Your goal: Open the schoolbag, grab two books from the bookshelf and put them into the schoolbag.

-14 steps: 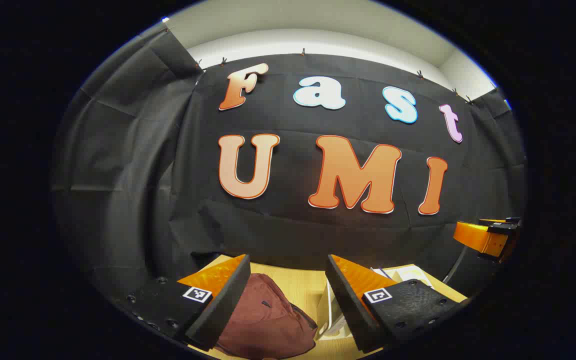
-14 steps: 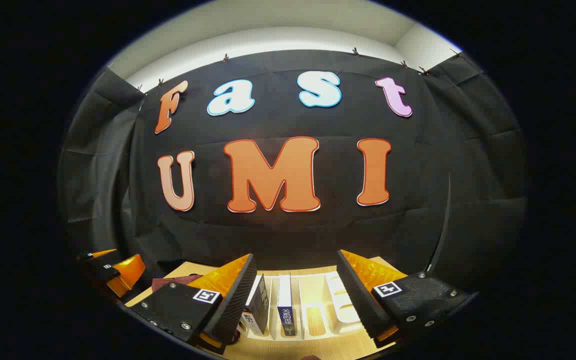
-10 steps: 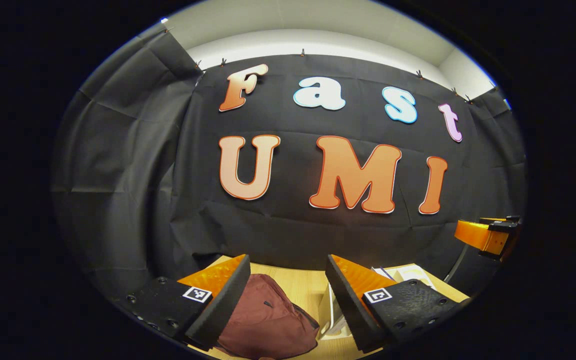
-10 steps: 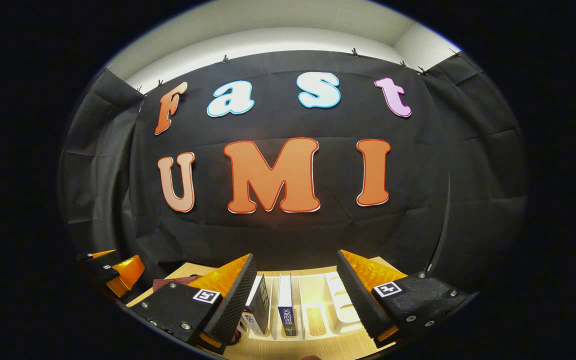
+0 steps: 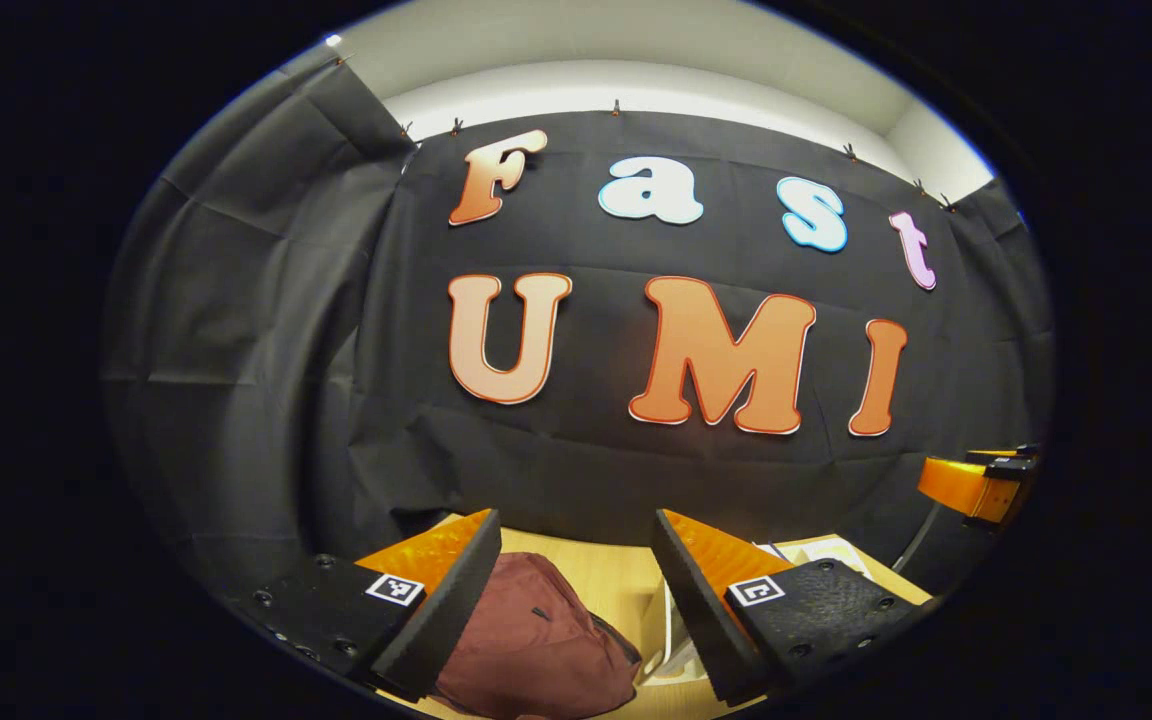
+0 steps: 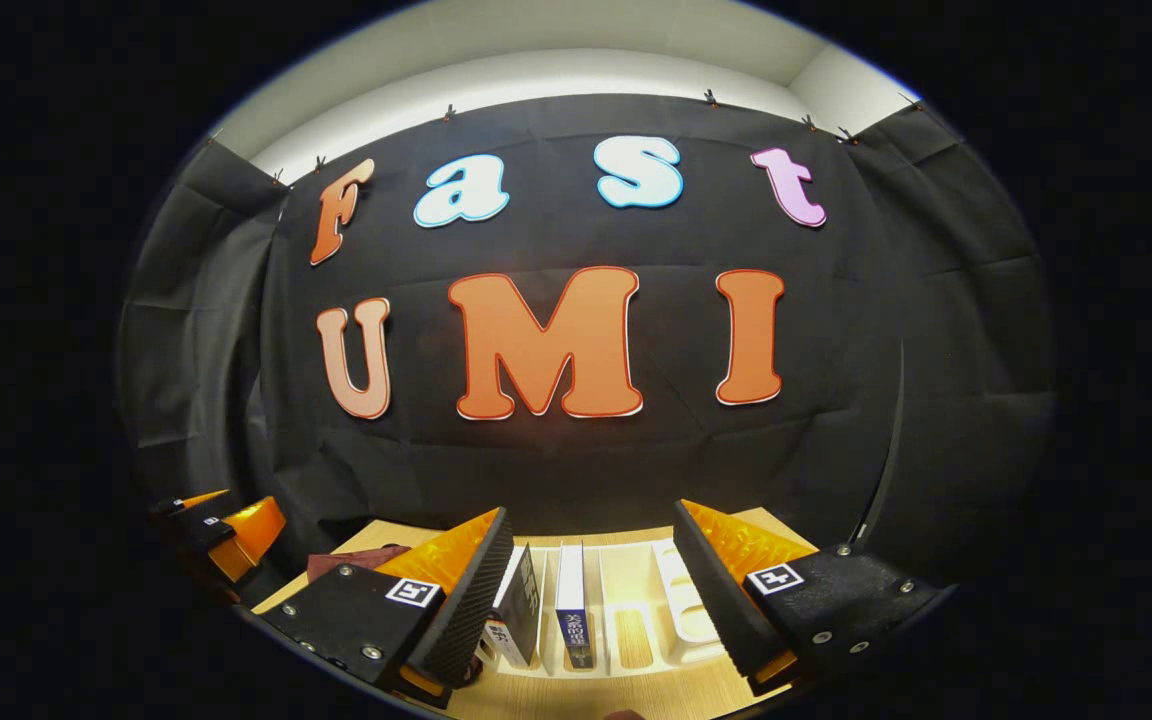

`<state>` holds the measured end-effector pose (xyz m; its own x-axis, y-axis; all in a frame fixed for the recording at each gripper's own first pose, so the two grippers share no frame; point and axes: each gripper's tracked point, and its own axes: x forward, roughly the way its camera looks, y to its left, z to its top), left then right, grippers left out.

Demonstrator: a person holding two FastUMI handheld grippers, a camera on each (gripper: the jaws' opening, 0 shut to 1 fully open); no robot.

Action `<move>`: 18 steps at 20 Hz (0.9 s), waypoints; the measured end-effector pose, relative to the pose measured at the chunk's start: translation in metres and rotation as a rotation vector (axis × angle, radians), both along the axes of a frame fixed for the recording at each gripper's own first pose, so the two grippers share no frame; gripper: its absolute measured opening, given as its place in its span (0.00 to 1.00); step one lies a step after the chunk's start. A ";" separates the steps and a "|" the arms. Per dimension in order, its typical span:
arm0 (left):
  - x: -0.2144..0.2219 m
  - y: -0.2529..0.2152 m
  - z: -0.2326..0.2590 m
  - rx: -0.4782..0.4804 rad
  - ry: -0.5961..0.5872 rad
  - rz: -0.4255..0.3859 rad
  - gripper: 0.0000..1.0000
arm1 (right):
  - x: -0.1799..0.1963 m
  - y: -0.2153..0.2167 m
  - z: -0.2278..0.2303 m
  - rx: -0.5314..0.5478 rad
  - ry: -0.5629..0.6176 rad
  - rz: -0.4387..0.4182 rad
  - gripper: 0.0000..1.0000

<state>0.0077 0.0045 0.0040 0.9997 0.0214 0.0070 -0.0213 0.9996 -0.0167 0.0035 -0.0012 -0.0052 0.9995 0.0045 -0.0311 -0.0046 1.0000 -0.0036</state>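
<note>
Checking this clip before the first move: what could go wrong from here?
The schoolbag lies slumped and looks shut, so the open left gripper may slip off it. The two books stand close together in the bookshelf, so the open right gripper could tip one.

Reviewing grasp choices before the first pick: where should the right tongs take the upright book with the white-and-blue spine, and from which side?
Probably by its top edge, coming down from above. The book stands upright in the white bookshelf, spine toward the camera, a second book leaning just beside it. The open right tongs would straddle its thin width, one finger per cover.
</note>
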 end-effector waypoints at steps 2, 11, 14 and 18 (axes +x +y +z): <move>0.002 0.003 0.001 0.012 -0.004 0.002 0.94 | 0.000 0.000 0.000 -0.001 0.000 0.005 0.96; 0.009 -0.005 -0.002 0.045 0.016 -0.026 0.94 | 0.005 0.002 -0.001 0.025 0.018 0.006 0.96; 0.009 -0.008 -0.001 0.050 0.015 -0.034 0.95 | 0.005 0.000 0.001 0.019 0.008 -0.006 0.96; 0.008 -0.008 0.001 0.076 0.012 -0.034 0.95 | 0.004 -0.001 0.000 0.017 0.009 -0.008 0.96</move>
<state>0.0158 -0.0032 0.0045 0.9999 -0.0127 -0.0050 0.0130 0.9981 0.0598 0.0077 -0.0019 -0.0055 0.9992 -0.0032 -0.0397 0.0038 0.9999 0.0130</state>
